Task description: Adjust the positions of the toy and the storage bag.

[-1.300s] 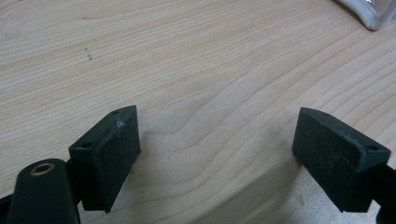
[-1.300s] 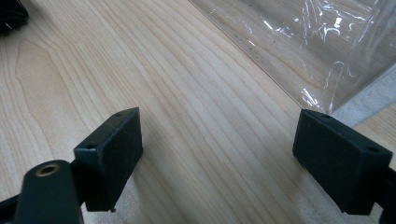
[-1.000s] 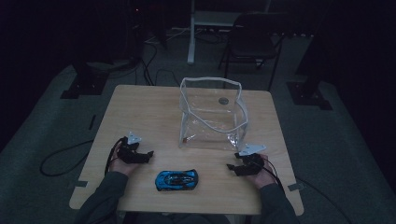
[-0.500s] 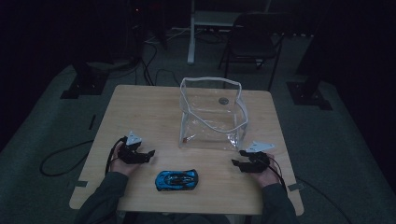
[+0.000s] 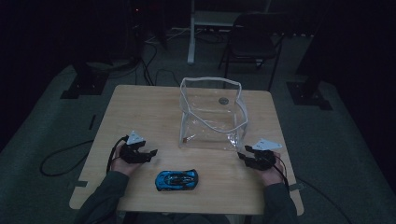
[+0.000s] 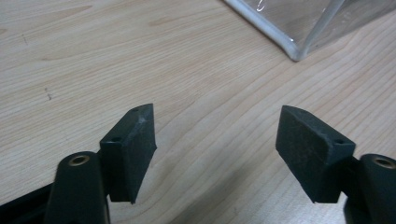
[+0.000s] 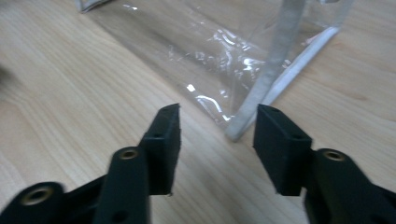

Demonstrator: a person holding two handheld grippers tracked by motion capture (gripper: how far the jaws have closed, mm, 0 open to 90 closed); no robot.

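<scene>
Resting nearest the person's edge of the wooden table (image 5: 140, 100), a blue toy car (image 5: 176, 179) lies on its wheels between the two forearms, lengthwise across the table and touching neither gripper.

Just beyond it and to the left, the left gripper (image 5: 150, 153) is held low over the wood, its jaws pointing toward the table's middle. In the left gripper view (image 6: 215, 140) the two black pads stand apart with only bare wood grain between them; they have just been closing a little, yet nothing is caught in them. A lower corner of the clear plastic bag (image 6: 299, 32) shows farther off, at the top right of that view.

On the other side, the right gripper (image 5: 243, 154) sits close to the near right corner of the bag. In the right gripper view (image 7: 217, 130) its jaws are parted and have just been narrowing, with nothing pressed between the pads; the bag's white-edged corner seam (image 7: 266, 93) lies just ahead of the gap, and whether a pad touches it cannot be told.

Farther back, the clear plastic bag (image 5: 210, 123) stands upright on the table's middle with its white-rimmed mouth open upward. A small dark round thing (image 5: 223, 100) shows through its far wall.

Beyond the table, a dark chair (image 5: 254, 37) stands on the floor.
</scene>
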